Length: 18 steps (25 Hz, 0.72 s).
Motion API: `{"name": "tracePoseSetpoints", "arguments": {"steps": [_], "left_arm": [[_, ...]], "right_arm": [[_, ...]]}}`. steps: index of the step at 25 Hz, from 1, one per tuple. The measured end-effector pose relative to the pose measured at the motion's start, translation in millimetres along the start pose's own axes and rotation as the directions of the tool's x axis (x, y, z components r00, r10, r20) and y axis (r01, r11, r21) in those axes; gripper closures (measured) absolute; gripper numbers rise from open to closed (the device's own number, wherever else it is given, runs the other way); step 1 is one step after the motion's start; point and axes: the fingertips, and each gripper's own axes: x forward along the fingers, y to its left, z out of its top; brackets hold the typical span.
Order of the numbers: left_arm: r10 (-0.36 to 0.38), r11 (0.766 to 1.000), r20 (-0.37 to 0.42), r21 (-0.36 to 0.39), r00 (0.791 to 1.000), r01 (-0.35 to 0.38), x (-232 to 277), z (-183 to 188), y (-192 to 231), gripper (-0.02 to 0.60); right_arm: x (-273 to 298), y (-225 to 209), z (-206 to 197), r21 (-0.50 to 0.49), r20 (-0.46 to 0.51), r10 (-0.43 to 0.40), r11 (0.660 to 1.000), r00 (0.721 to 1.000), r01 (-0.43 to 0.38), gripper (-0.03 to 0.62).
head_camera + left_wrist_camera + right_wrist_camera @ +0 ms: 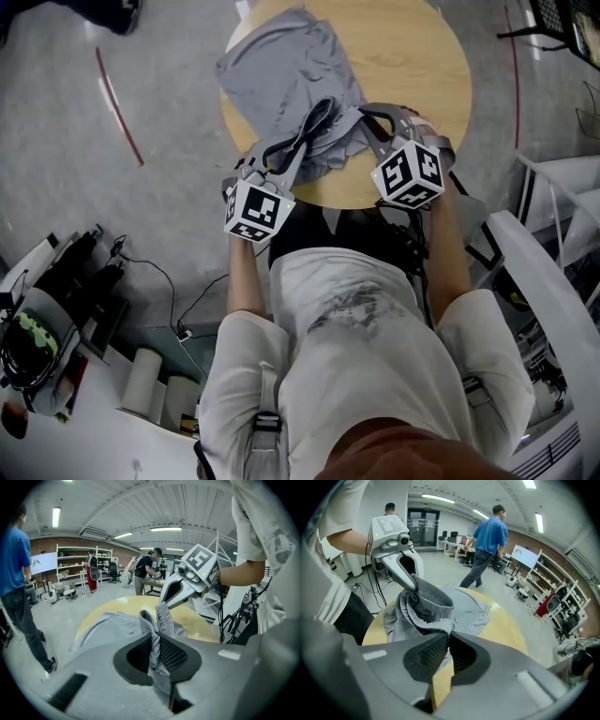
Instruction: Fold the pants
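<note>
Grey pants lie on a round wooden table, legs reaching toward its far left rim. The elastic waistband is bunched up at the near edge, between my two grippers. My left gripper is shut on one end of the waistband, the cloth pinched between its pads. At the other end my right gripper is shut on the waistband too. The right gripper shows in the left gripper view, and the left gripper in the right gripper view, both biting the gathered band.
Beyond the table is grey floor with red tape lines. Cables and gear crowd the near left, and a white frame stands on the right. A person in a blue shirt walks behind the table; others stand by shelves.
</note>
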Motion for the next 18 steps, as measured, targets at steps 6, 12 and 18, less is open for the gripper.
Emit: {"name": "tracePoseSetpoints", "arguments": {"steps": [6, 12, 18], "left_arm": [[0.007, 1.000, 0.005, -0.005, 1.000, -0.007, 2, 4, 27, 0.551], [0.002, 1.000, 0.012, 0.005, 1.000, -0.002, 5, 10, 41, 0.551], [-0.006, 1.000, 0.017, 0.013, 1.000, 0.006, 10, 15, 63, 0.551]], "right_arm": [[12, -17, 11, 0.004, -0.002, -0.008, 1.000, 1.000, 0.008, 0.574], [16, -29, 16, 0.007, -0.005, -0.020, 1.000, 1.000, 0.020, 0.574], [25, -45, 28, 0.013, -0.005, -0.036, 0.999, 0.999, 0.036, 0.574]]}}
